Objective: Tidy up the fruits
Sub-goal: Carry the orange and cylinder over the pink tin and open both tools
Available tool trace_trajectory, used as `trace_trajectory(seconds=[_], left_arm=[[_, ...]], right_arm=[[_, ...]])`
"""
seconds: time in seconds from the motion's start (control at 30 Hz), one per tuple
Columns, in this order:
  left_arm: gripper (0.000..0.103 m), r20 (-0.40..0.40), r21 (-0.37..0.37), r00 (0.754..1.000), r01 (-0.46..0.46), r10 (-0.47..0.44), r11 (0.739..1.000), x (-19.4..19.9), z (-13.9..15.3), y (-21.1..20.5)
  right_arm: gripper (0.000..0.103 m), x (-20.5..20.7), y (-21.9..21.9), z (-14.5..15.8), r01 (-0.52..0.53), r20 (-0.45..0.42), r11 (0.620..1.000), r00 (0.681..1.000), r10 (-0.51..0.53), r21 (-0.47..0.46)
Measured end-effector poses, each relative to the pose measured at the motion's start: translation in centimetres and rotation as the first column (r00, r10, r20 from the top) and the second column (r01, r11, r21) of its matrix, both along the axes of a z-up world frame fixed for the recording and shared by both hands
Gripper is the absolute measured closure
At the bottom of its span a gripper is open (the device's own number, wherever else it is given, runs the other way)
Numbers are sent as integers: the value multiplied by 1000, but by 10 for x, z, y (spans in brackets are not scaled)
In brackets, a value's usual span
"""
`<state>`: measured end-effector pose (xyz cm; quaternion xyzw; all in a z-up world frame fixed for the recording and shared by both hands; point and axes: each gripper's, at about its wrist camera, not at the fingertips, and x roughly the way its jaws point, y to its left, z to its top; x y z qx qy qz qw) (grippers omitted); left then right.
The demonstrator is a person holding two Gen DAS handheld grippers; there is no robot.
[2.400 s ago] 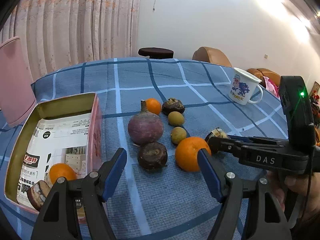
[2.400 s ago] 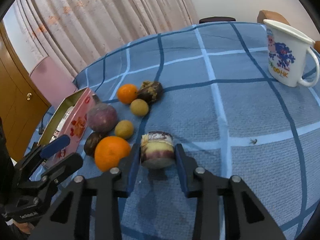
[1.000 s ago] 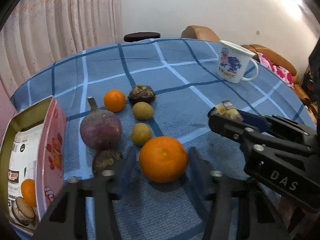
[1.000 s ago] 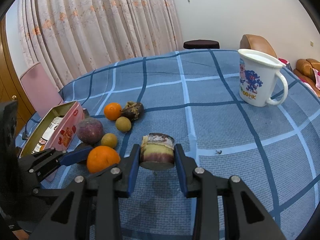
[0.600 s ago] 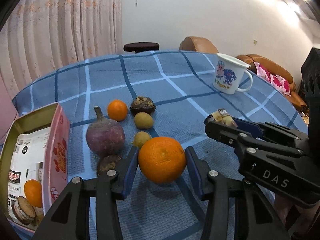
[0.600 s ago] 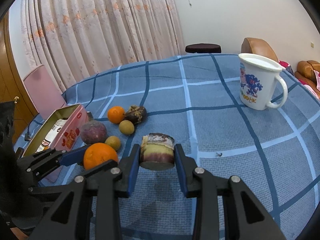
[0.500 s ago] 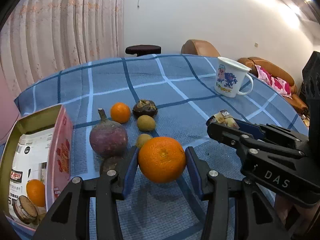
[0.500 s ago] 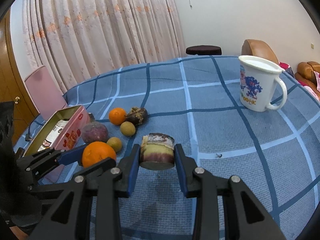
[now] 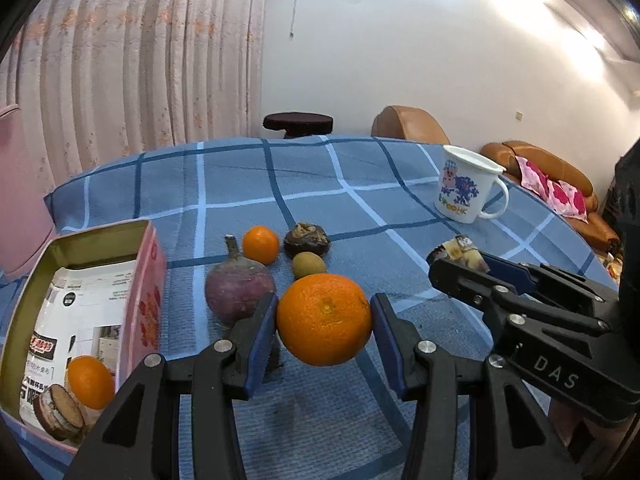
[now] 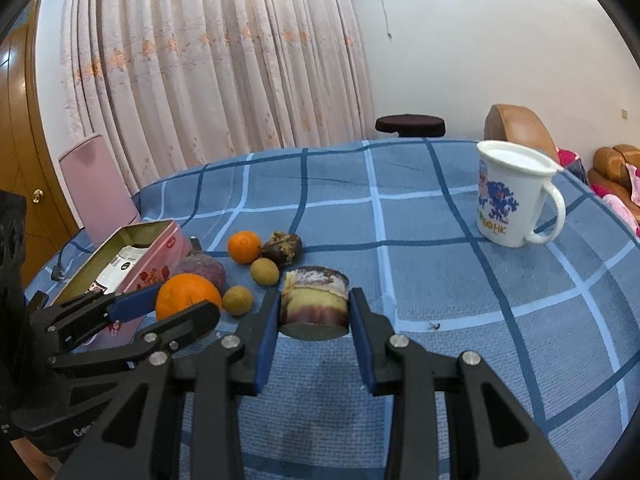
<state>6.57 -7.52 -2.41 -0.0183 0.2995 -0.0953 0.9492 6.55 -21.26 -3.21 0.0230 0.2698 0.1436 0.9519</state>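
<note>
My left gripper is shut on a big orange and holds it above the blue checked cloth; it also shows in the right wrist view. My right gripper is shut on a cut purple-and-yellow fruit chunk, lifted off the cloth, seen at the right in the left wrist view. On the cloth lie a round purple fruit, a small orange, a dark brown fruit and small green-brown fruits. A pink tin at the left holds an orange and a cut chunk.
A white mug with a blue print stands at the back right of the table. A pink chair back stands behind the tin. A dark stool and brown sofa lie beyond the table's far edge.
My left gripper moved right from the dark fruit, closed on the big orange and lifted it. My right gripper kept its hold on the cut chunk and rose with it.
</note>
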Motion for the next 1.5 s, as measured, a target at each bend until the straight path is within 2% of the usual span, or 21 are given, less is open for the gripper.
trace_trajectory(seconds=[0.2, 0.43, 0.7, 1.07, 1.33, 1.5], left_arm=[[54, 49, 27, 996, -72, 71, 997, -7, 5, 15], [54, 68, 17, 985, -163, 161, 986, -13, 18, 55], [54, 47, -11, 960, -274, 275, 962, -17, 23, 111], [54, -19, -26, 928, -372, 372, 928, -19, 11, 168], [54, -66, -28, 911, -410, 408, 912, -21, 0, 190], [54, -74, -34, 909, -414, 411, 910, -24, -5, 197]], right_arm=[[66, 1, 22, 7, -56, 15, 998, 998, 57, -12], [66, 9, 62, 26, -157, 16, 988, 987, 157, -12], [66, 15, 119, 36, -259, 14, 965, 966, 260, -46], [66, 32, 178, 12, -353, -56, 934, 935, 350, -53], [66, 35, 209, -3, -403, -101, 912, 913, 394, -79], [66, 35, 215, -12, -414, -123, 907, 907, 403, -83]])
